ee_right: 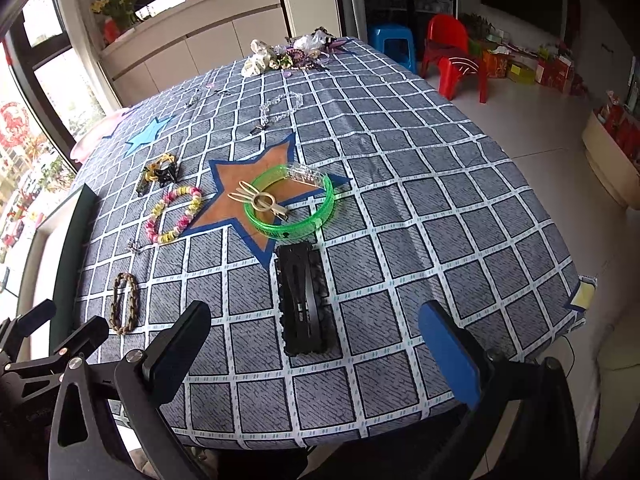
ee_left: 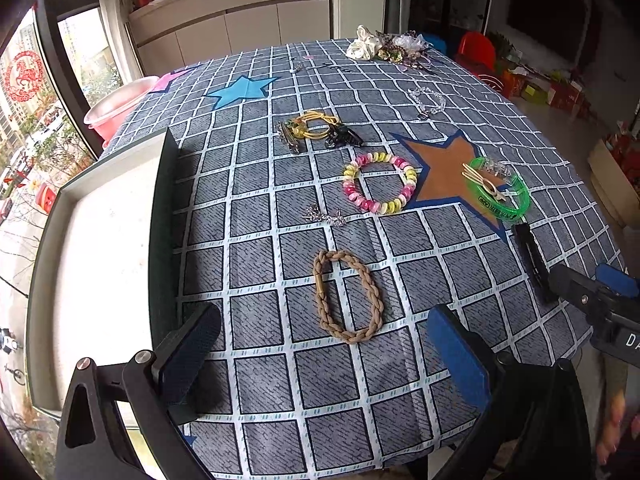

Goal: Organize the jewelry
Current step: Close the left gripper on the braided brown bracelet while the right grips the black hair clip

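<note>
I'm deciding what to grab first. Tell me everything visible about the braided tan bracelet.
The braided tan bracelet is one closed oval loop of plaited cord, fabric or leather by its look, with a short gold-coloured tube clasp on its left side. It lies flat on the blue-grey grid tablecloth, apart from the other pieces, just ahead of the open left gripper; nothing but the cloth touches it.

The counter (ee_left: 256,384) is covered by a grey checked cloth marked with an orange star (ee_left: 444,172) and a blue star (ee_left: 242,90). A braided tan band (ee_left: 347,297) is laid just ahead of the left jaws, a black clip card (ee_right: 305,298) just ahead of the right jaws. Beyond these, a pink-and-yellow bead bracelet (ee_left: 378,182) and a green bangle (ee_right: 292,204) are seen. A white tray (ee_left: 100,264) is set left of the left jaws. A heap of ornaments (ee_left: 390,48) is piled at the far edge.
</note>
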